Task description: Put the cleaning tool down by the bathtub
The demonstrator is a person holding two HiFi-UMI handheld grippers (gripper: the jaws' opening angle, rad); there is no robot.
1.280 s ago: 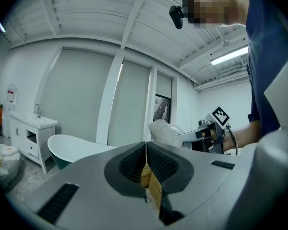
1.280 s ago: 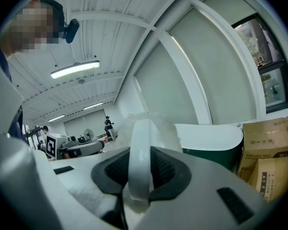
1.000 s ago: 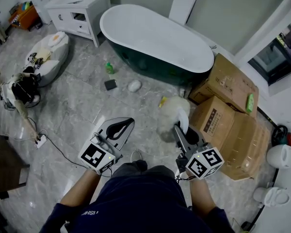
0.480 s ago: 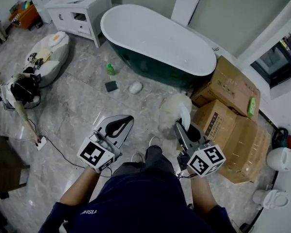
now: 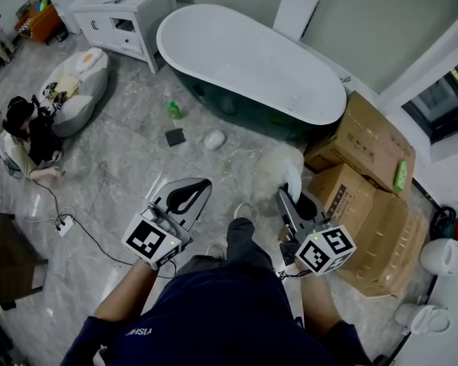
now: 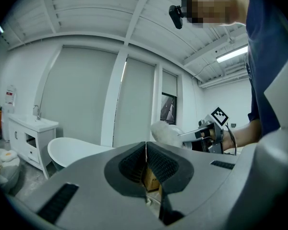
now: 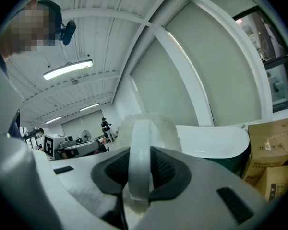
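Observation:
The cleaning tool [image 5: 278, 170] is a fluffy white duster with a white handle [image 7: 140, 152]. My right gripper [image 5: 294, 203] is shut on that handle, and the fluffy head [image 7: 151, 128] sticks out past the jaws, held in the air. The bathtub [image 5: 248, 63], white inside and dark green outside, stands ahead on the floor and shows in the right gripper view [image 7: 216, 145] just beyond the duster. My left gripper [image 5: 185, 197] hangs at lower left with its jaws closed together and nothing between them. In the left gripper view the jaws [image 6: 146, 169] meet, with the bathtub [image 6: 74, 150] behind.
Cardboard boxes [image 5: 370, 181] are stacked right of the tub. On the floor near the tub lie a green bottle [image 5: 172, 109], a dark pad [image 5: 174, 136] and a white cloth [image 5: 213, 139]. A white vanity [image 5: 122, 14] stands at the back left. A person [image 5: 27, 139] sits at the left.
Both grippers and the duster have moved slightly forward toward the bathtub. The person's knee has come up into the middle of the head view. The seated person at left has shifted.

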